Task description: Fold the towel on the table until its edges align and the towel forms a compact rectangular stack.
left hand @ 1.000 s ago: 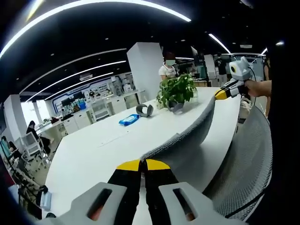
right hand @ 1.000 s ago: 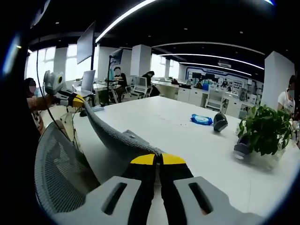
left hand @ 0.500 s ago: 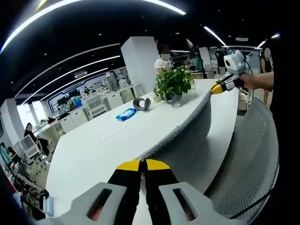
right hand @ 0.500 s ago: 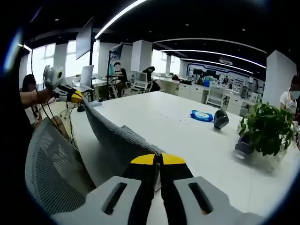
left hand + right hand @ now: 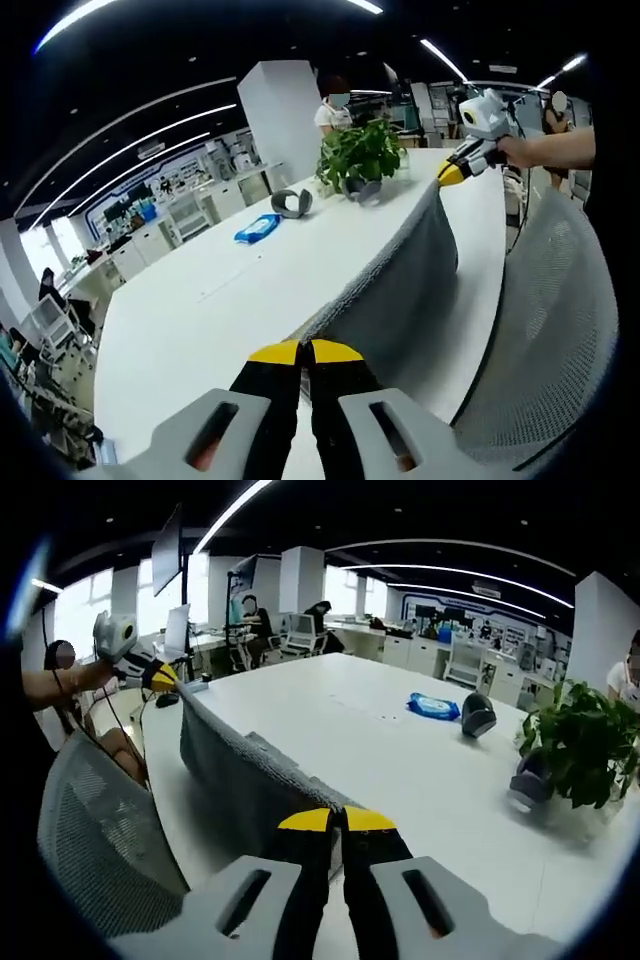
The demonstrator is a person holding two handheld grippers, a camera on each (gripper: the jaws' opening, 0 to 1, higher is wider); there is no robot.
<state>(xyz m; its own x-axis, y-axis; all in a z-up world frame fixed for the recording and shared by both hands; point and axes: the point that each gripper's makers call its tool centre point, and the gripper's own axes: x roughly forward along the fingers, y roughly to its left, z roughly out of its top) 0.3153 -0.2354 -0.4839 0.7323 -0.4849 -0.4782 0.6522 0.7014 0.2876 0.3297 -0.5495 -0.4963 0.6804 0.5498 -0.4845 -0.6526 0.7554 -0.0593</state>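
Grey towel (image 5: 400, 275) | soft, limp, sags mid-span | left gripper (image 5: 305, 352), right gripper (image 5: 337, 820) jaws clamped on top corners | hangs above tabletop (image 5: 200, 320) | hold corners.

Towel (image 5: 400, 275) now tauter and straighter between the two grippers.

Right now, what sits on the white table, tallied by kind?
Grey towel: 1, held up by both grippers
Potted plant: 1
Blue packet: 1
Grey rounded object: 1, kind unclear
Total: 4
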